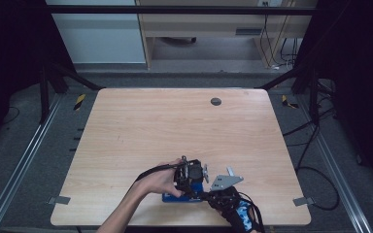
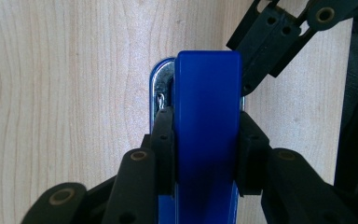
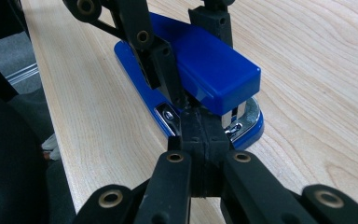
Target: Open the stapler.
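One pale wooden table (image 1: 141,126), grey floor (image 1: 29,160) around.

black two-jaw left gripper (image 1: 190,180), brass rivets, trailing black cable, grey three-cornered plate (image 1: 226,181)

Shut right tongs (image 3: 200,128) touch the blue stapler (image 3: 209,65), which left tongs (image 3: 191,51) clamp.

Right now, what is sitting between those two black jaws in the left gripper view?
The blue stapler: in the left gripper view, the left gripper has its pads pressed on both sides of the stapler's top arm, over the wooden table.
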The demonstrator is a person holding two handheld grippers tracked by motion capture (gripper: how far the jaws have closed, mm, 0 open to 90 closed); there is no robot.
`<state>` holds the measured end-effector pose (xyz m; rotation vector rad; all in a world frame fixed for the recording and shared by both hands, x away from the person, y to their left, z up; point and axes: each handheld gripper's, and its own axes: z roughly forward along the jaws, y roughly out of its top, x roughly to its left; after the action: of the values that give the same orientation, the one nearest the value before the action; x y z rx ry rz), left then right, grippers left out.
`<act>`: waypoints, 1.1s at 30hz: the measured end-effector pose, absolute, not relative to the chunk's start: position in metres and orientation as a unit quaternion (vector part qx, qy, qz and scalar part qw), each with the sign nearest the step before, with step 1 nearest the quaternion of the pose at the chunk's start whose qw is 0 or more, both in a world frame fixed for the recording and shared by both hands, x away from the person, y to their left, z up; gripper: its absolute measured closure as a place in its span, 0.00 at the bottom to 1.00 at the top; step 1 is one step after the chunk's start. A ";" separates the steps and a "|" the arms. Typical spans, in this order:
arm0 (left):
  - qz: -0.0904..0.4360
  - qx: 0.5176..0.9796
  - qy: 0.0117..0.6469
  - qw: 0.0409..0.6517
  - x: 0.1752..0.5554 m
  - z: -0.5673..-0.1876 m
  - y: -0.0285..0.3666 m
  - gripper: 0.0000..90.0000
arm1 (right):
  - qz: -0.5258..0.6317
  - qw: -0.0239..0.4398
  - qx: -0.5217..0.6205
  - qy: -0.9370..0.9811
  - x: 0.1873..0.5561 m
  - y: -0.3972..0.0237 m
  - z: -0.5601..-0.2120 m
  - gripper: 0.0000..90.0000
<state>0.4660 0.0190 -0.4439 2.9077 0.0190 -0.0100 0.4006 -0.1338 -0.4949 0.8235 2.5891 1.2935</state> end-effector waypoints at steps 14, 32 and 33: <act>0.004 0.991 0.006 0.135 0.463 -0.443 0.023 0.73 | 0.429 0.065 0.274 0.858 0.401 -0.134 -0.495 1.00; 0.005 0.990 0.002 0.142 0.464 -0.443 0.025 0.73 | 0.428 0.063 0.273 0.859 0.401 -0.134 -0.495 1.00; 0.002 0.990 0.005 0.142 0.464 -0.444 0.025 0.73 | 0.428 0.062 0.274 0.859 0.401 -0.134 -0.495 1.00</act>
<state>0.4636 0.0249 -0.4437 2.8569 0.0135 0.0070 0.4009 -0.1342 -0.4948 0.8281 2.5962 1.2949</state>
